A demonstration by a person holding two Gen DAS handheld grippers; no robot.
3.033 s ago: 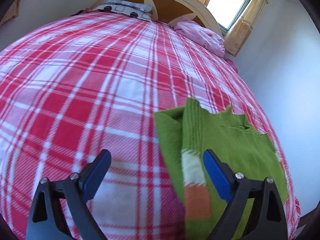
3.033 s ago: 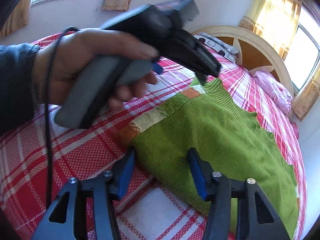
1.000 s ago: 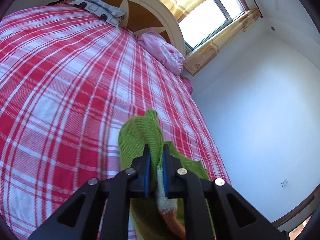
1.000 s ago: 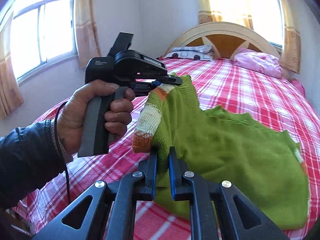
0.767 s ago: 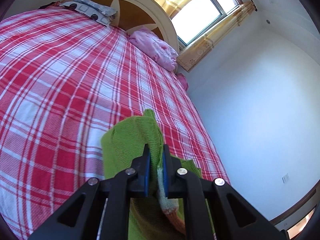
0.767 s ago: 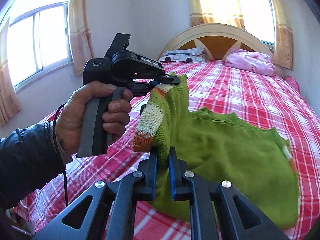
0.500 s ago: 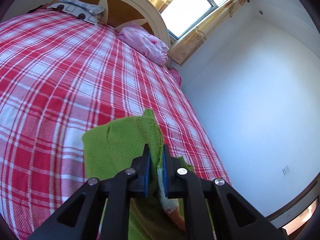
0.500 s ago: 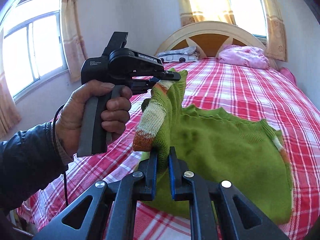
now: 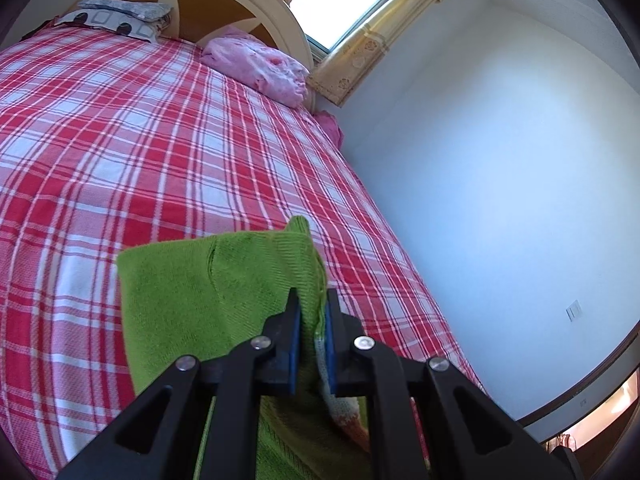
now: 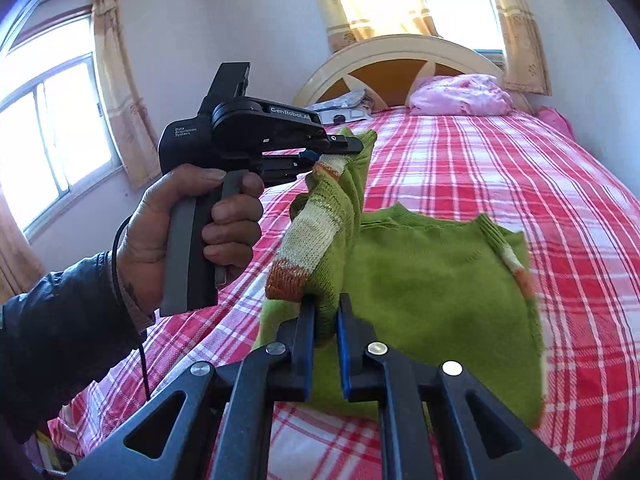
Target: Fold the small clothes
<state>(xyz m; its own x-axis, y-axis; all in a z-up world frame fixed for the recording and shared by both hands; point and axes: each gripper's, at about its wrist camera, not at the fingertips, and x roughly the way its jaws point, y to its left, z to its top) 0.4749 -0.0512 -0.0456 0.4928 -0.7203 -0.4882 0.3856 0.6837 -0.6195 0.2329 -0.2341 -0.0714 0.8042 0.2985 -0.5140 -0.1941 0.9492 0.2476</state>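
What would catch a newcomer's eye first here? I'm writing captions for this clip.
The green sweater stands out: one side is lifted off the red plaid bed, pinched by the left gripper at its far end and the right gripper at its near end. The rest lies flat on the bed. A pink pillow sits by the headboard.

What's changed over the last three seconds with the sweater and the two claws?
Both claws were open over the flat green sweater. The left claw and right claw have since shut on its striped-sleeve edge and lifted it, carrying it across the body. The far side stayed on the plaid bedspread.
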